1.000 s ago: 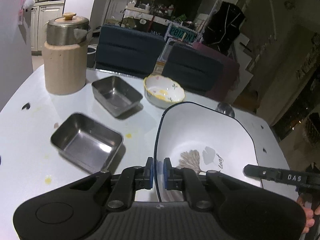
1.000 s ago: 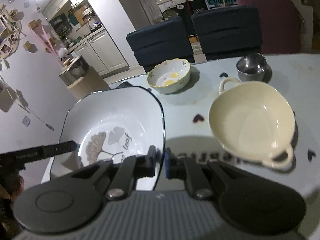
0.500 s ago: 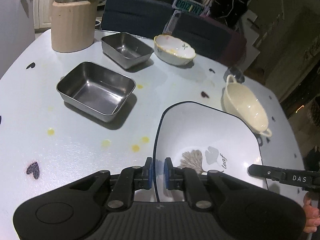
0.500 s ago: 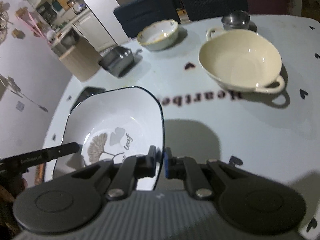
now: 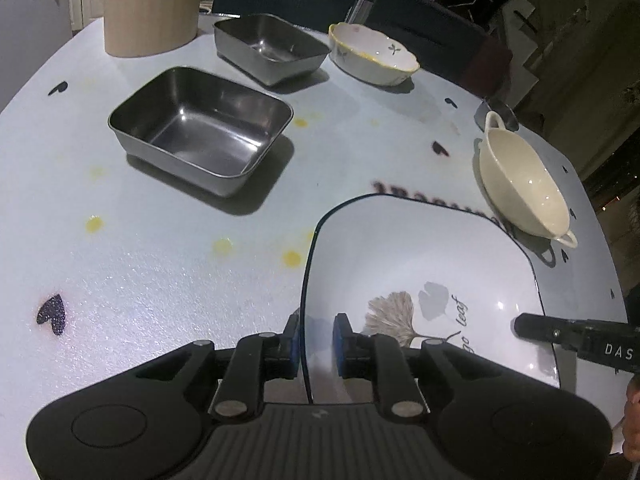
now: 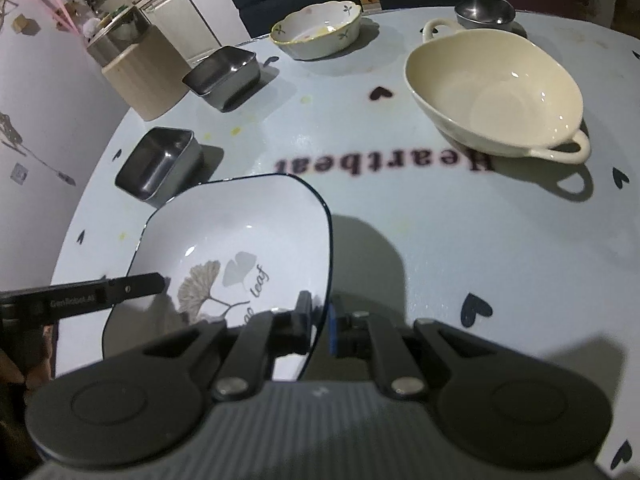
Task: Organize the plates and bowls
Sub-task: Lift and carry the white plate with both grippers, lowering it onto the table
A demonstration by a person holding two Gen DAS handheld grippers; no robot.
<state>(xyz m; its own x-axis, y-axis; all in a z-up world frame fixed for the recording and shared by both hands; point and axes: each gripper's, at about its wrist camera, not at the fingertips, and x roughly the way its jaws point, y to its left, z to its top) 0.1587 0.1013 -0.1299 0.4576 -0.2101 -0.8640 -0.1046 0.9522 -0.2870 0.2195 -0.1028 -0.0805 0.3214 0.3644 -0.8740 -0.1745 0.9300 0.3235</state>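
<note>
One square white plate (image 5: 420, 280) with a dark rim and leaf print lies low over the table (image 5: 140, 280), printed side up. Also present: two steel rectangular trays (image 5: 200, 126), one floral bowl (image 5: 374, 54), one cream two-handled bowl (image 5: 520, 178), one small steel bowl (image 6: 485, 11). The left gripper (image 5: 314, 338) straddles the plate's left rim, jaws opening and clear of it. The right gripper (image 6: 319, 322) is clamped on the right rim.

Lighting is dim with a cool cast. Overhead light puts hard shadows under the steel trays (image 5: 202, 128) and cream bowl (image 6: 496, 88), and specular glare on the plate (image 5: 420, 280). Fisheye curvature bends the table (image 5: 160, 280) edge. Background is dark; corners vignette black.
</note>
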